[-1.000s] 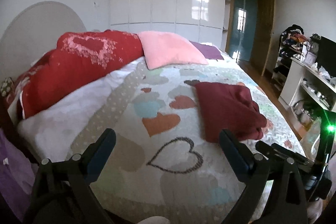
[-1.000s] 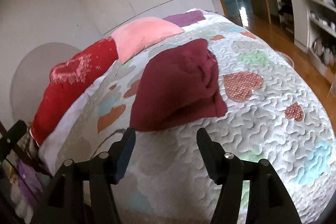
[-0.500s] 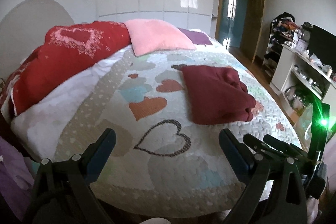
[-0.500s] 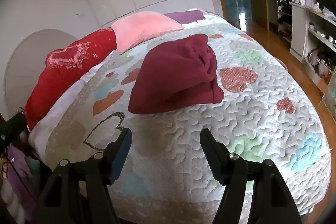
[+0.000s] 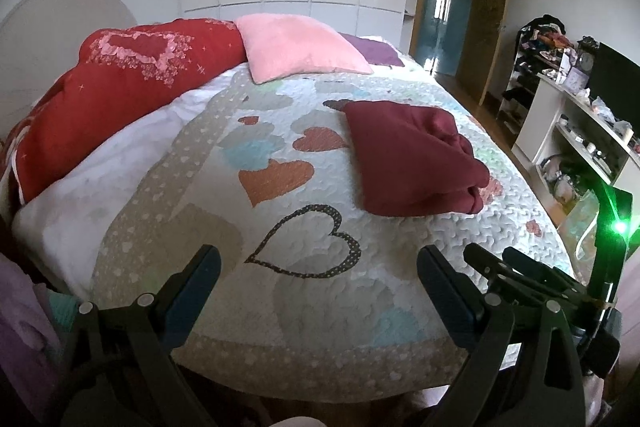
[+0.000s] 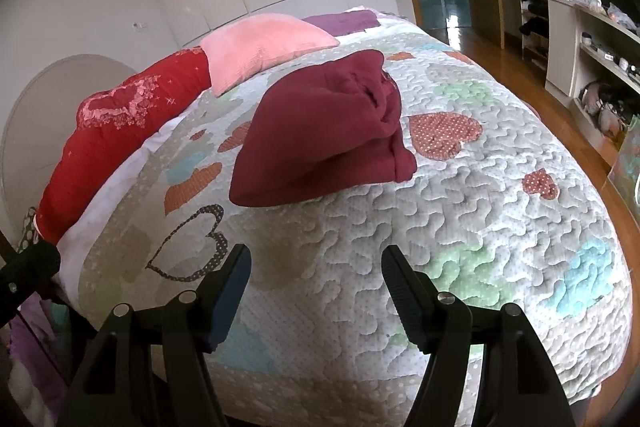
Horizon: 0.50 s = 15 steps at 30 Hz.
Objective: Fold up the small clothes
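Observation:
A dark red garment [image 5: 408, 155] lies folded in a compact bundle on the heart-patterned quilt [image 5: 280, 291] of a bed; it also shows in the right wrist view [image 6: 328, 131]. My left gripper [image 5: 320, 279] is open and empty, held back over the foot of the bed, well short of the garment. My right gripper [image 6: 314, 275] is open and empty too, above the quilt [image 6: 480, 227] in front of the garment. The right gripper's body shows at the lower right of the left wrist view [image 5: 532, 279].
A red heart cushion [image 5: 120, 83], a pink pillow [image 5: 296, 47] and a purple pillow [image 5: 376, 53] lie at the head of the bed. White shelves with clutter [image 5: 580, 143] and a wooden floor [image 6: 500, 55] are to the right. Purple cloth [image 5: 20, 331] hangs at the lower left.
Both grippers have drawn back from the bed and risen; the garment looks smaller and farther away. The garment has not moved. Both grippers stay open.

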{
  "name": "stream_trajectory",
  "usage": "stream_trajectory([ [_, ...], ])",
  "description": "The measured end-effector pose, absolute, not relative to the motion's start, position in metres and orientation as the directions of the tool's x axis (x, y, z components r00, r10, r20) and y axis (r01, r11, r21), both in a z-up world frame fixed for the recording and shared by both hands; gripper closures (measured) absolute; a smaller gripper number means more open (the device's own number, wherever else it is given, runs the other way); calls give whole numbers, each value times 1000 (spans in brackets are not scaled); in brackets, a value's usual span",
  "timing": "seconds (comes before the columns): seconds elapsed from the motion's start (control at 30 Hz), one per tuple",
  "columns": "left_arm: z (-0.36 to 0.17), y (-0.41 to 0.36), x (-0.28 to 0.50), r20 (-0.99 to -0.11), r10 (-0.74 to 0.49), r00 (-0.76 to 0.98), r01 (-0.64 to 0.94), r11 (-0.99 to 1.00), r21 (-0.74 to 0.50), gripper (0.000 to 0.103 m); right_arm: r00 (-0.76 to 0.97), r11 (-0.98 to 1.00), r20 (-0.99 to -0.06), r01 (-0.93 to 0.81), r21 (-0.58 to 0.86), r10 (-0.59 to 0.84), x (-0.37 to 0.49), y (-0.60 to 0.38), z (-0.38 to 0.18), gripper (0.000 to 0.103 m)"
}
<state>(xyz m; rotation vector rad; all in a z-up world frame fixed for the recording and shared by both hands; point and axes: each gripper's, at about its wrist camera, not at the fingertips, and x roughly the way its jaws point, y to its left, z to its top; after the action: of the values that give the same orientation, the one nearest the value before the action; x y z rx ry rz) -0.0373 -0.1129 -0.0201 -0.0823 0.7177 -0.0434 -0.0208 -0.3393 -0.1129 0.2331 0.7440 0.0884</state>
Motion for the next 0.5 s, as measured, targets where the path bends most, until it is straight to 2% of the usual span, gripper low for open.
stream_trajectory([
  [0.5, -32, -116, -32, -695, -41, 718, 0, 998, -59, 5, 724, 970, -672, 15, 241, 156, -18, -343, -118, 29],
])
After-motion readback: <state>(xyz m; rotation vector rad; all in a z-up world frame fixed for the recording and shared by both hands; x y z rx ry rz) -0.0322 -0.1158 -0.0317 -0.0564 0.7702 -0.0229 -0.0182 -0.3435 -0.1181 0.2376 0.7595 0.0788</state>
